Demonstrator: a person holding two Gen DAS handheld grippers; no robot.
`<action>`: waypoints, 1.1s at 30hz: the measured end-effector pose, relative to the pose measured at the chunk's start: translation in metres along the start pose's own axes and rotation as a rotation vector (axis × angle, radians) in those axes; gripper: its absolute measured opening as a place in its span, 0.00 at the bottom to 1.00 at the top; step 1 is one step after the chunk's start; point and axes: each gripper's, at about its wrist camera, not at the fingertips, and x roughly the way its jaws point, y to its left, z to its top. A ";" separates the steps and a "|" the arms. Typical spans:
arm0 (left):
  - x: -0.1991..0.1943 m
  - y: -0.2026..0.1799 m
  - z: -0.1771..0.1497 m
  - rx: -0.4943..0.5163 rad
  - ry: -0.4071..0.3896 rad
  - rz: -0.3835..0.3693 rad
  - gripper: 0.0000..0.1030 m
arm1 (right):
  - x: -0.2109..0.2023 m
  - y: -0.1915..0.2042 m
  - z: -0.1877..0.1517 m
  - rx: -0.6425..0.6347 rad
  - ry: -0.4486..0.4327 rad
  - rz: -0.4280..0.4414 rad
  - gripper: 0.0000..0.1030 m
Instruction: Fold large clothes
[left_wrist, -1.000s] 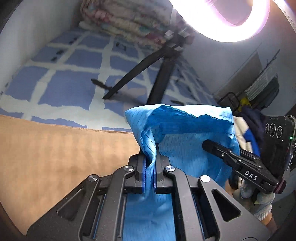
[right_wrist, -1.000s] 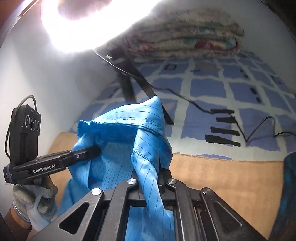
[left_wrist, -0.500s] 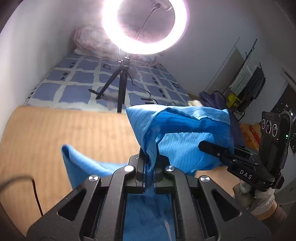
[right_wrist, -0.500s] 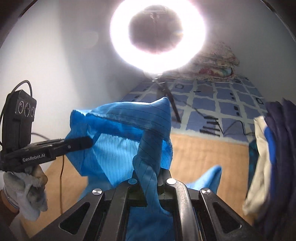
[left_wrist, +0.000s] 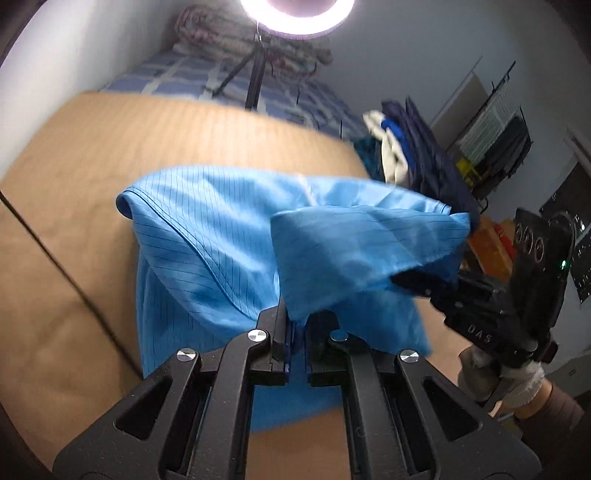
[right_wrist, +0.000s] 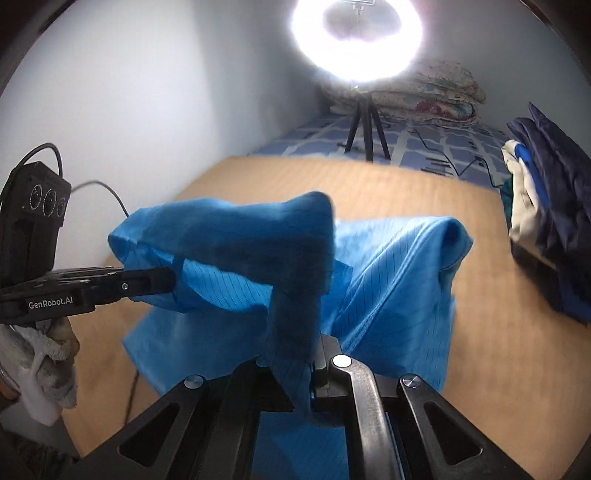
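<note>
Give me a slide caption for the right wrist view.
Both tongs pinch a blue garment above the tan mat.

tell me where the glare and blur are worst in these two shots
Right wrist view: the ring light blows out to white and washes the wall around it, and the raised fold of the blue garment is smeared and in shadow. Left wrist view: the light is cropped at the top edge with milder glare, the garment's right end is motion-blurred, and the fisheye bends the tan mat's edge.

The bright blue garment (left_wrist: 207, 236) is thin, smooth woven cloth with fine dark pinstripes and a faint sheen. Both tongs (left_wrist: 295, 332) (right_wrist: 312, 365) are matt black plastic with shiny metal rivets. The tan worktop (right_wrist: 480, 332) looks matt and finely ribbed.
</note>
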 end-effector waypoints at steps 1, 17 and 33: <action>-0.001 0.000 -0.008 0.011 0.010 0.006 0.02 | -0.003 0.003 -0.009 0.000 0.008 0.003 0.04; -0.053 0.056 -0.047 -0.174 0.024 -0.110 0.50 | -0.096 -0.052 -0.084 0.215 -0.023 0.118 0.62; 0.044 0.097 -0.011 -0.470 0.089 -0.121 0.00 | 0.005 -0.084 -0.048 0.510 0.044 0.218 0.14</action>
